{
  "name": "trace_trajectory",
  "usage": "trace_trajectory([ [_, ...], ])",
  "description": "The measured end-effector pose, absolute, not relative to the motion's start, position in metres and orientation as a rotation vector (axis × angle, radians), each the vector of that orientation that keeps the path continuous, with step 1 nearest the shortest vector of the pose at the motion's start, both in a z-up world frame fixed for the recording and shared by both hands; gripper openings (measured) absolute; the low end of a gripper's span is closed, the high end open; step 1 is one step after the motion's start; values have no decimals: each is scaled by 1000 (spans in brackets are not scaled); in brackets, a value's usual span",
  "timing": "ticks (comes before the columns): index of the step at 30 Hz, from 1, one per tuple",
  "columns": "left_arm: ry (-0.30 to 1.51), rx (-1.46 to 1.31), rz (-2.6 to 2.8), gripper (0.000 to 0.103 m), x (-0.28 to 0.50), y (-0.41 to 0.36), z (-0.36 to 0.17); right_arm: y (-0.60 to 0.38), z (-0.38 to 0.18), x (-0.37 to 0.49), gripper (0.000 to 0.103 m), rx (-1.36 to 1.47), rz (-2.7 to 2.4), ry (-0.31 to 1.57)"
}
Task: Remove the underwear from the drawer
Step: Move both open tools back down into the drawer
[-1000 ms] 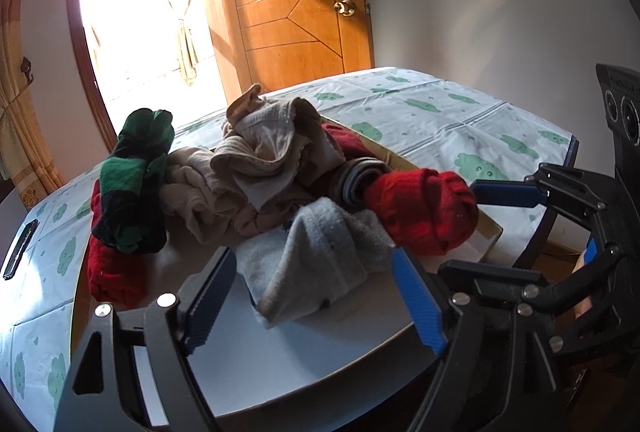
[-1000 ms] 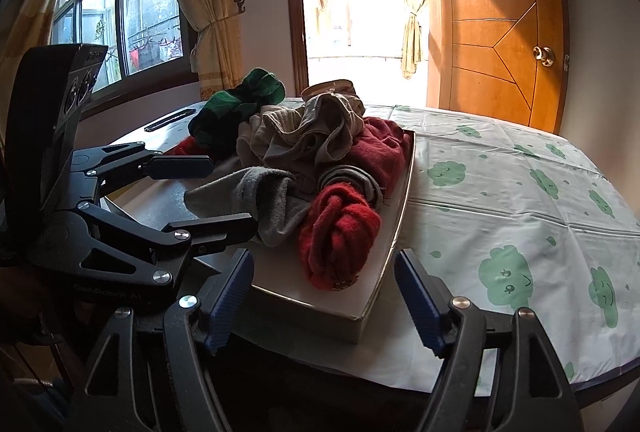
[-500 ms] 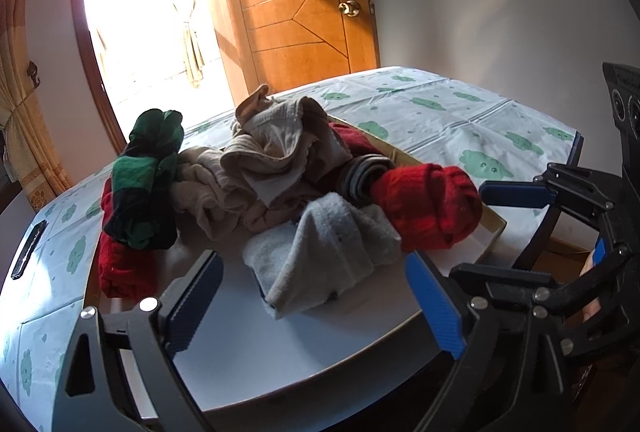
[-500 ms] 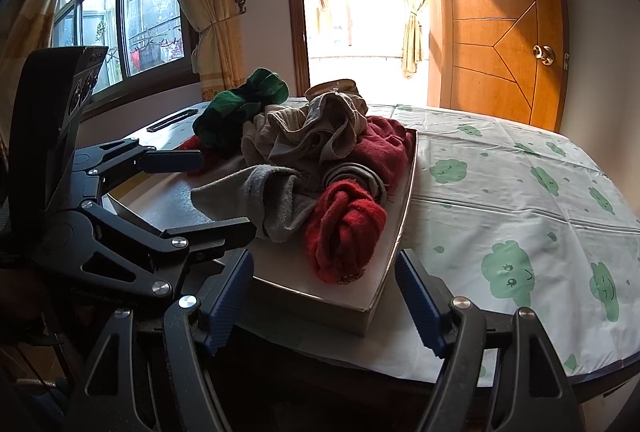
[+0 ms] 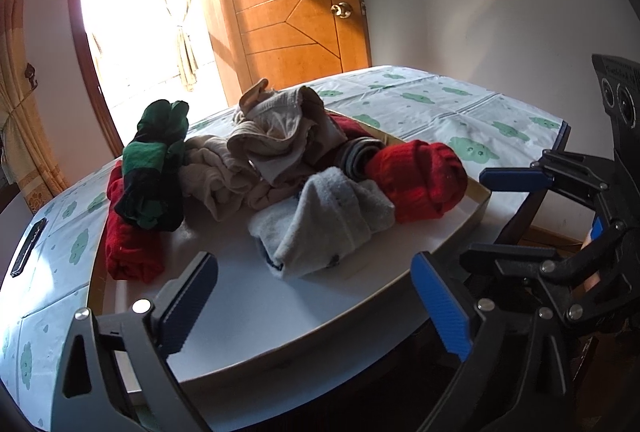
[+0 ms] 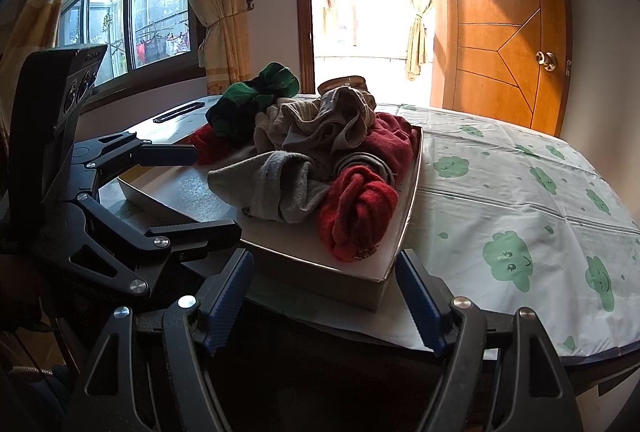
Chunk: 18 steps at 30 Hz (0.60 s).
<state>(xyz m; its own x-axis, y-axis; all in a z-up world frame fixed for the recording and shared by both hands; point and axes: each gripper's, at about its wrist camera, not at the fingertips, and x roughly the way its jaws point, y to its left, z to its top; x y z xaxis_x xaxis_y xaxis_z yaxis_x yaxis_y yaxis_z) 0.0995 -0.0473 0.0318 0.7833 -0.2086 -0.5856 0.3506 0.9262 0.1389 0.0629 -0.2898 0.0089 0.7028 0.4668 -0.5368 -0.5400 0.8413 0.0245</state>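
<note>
On the left of the shallow white drawer (image 5: 280, 316) lay a green-and-black knit roll (image 5: 154, 167) over a red one (image 5: 128, 252). Mid-drawer sat the underwear (image 5: 276, 135) — limp beige cloth, crumpled in a heap — with a fuzzy grey sock (image 5: 324, 224) in front. To the right bulged a knobbly red sock bundle (image 5: 420, 179). The left gripper (image 5: 316, 304) was opening, nothing between its ribbed blue pads; the right gripper (image 6: 324, 304) stood apart — empty — near the drawer's corner.
</note>
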Motion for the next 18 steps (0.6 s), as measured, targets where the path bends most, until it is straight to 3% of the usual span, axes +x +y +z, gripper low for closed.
trace_trajectory([
  [18,574,231,-294,99,34,-7,21,-287,-12,16,76,-228,600,596],
])
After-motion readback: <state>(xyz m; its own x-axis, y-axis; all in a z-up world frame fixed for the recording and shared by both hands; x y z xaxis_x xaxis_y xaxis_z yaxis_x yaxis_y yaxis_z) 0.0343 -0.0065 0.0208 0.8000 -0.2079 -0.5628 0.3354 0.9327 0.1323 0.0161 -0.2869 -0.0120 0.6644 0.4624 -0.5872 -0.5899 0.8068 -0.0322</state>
